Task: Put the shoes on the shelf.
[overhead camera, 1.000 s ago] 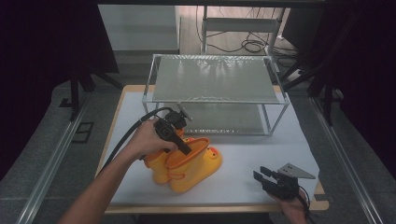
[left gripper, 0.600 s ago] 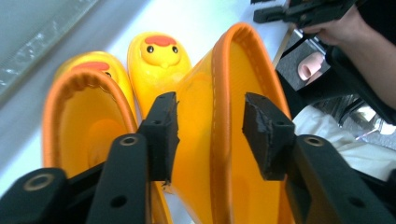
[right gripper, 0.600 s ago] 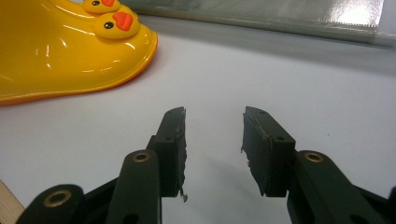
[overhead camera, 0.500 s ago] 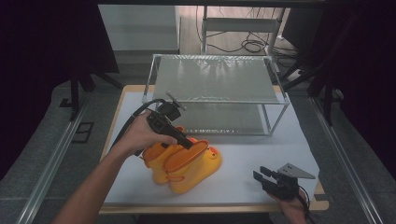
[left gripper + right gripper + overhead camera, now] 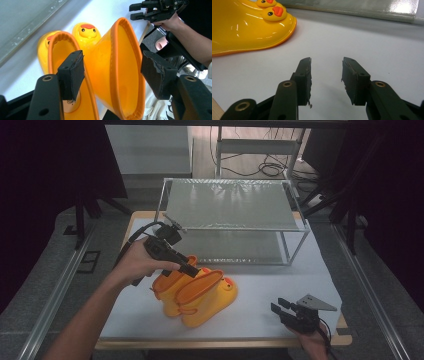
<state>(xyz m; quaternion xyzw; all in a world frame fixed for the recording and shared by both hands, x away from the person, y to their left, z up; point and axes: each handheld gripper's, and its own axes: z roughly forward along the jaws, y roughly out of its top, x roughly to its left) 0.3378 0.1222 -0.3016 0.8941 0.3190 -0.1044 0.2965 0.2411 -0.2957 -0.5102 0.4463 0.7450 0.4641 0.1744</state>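
Yellow boots [image 5: 197,292]: left gripper [image 5: 192,268] angled down, straddling cuffs.

**Count of things on the surface**

Two glossy yellow rubber duck-faced boots [image 5: 197,292] lie side by side. One two-tier metal-framed rack with mesh shelves [image 5: 231,205] stands behind them. One white sheet [image 5: 280,282] covers the surface. Two black claws: left [image 5: 192,269], right [image 5: 280,309].

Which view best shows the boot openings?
The left gripper view: both orange rims of the boots face the camera between the open jaws. The high view shows them small, partly behind the left gripper. The right gripper view shows only toes.
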